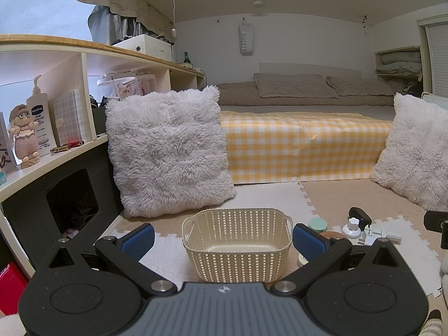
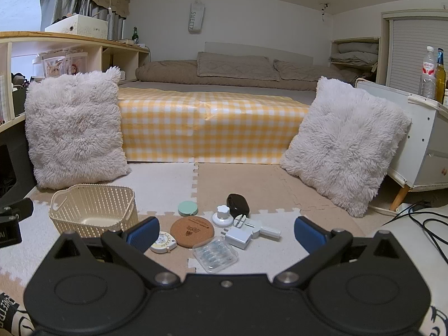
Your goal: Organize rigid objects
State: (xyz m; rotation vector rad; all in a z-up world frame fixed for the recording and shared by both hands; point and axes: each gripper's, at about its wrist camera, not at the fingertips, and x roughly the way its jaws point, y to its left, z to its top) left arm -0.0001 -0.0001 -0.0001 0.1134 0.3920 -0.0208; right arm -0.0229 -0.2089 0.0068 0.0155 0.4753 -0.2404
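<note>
Cream woven basket [image 1: 236, 245] sits empty on the foam floor mat [image 2: 252, 184], framed by the level left gripper [image 1: 224, 242], fingers apart. Right gripper [image 2: 226, 233], fingers also spread, hovers over the cork coaster [image 2: 192, 231], white charger [image 2: 238, 236] and clear case [image 2: 215, 254].

Right gripper [image 2: 225, 238] jaws wide apart and empty, cork coaster [image 2: 192, 230], clear plastic case [image 2: 215, 254], white charger [image 2: 238, 237] between them on foam mat [image 2: 252, 184], cream basket [image 2: 93, 210] near mat's left edge
</note>
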